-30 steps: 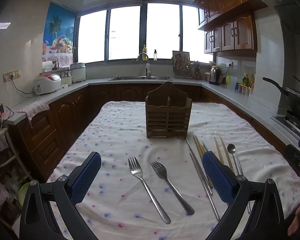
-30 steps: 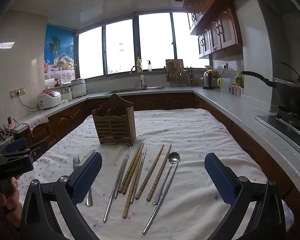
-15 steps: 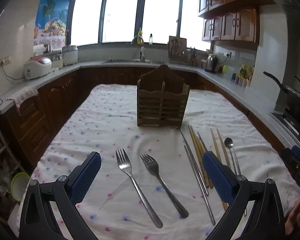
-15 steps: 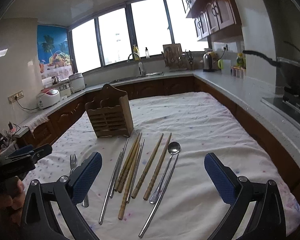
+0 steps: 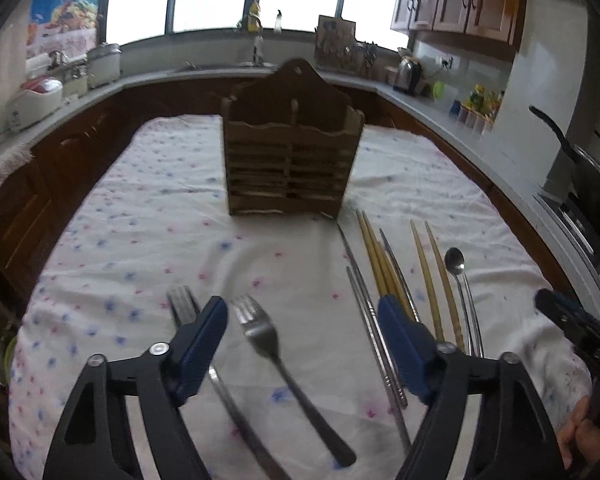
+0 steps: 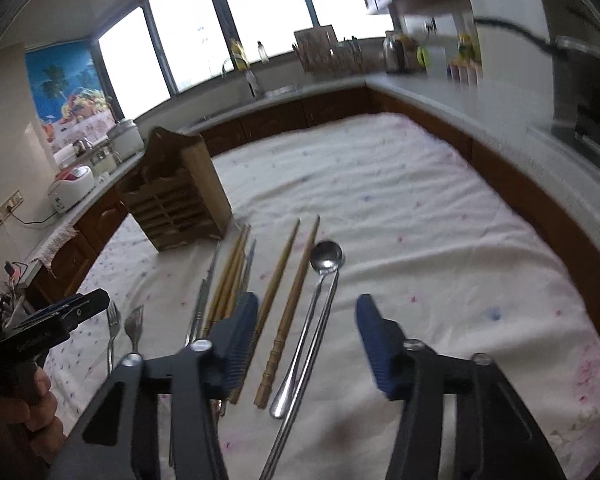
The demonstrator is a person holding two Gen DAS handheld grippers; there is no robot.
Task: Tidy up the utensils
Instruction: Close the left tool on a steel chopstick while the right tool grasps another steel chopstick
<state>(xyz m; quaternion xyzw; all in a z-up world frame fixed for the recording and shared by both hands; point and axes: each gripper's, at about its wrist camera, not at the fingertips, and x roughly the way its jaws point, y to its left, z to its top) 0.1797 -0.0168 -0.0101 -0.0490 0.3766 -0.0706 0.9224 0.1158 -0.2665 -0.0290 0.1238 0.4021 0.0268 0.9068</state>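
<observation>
left gripper [image 5: 302, 332] spread wide over the right fork [image 5: 278, 354], handle running 5 o'clock, tines toward the wooden caddy [image 5: 290, 160] at 12. right gripper [image 6: 306, 332] also spread, holding nothing, above spoon [image 6: 314, 308]. left is nearer the forks.

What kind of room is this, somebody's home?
Most likely a home kitchen. A sink with a tap sits under the windows, a rice cooker stands on the counter, and a pan rests on a stove. Cutlery and a wooden utensil holder lie on a cloth-covered table.
</observation>
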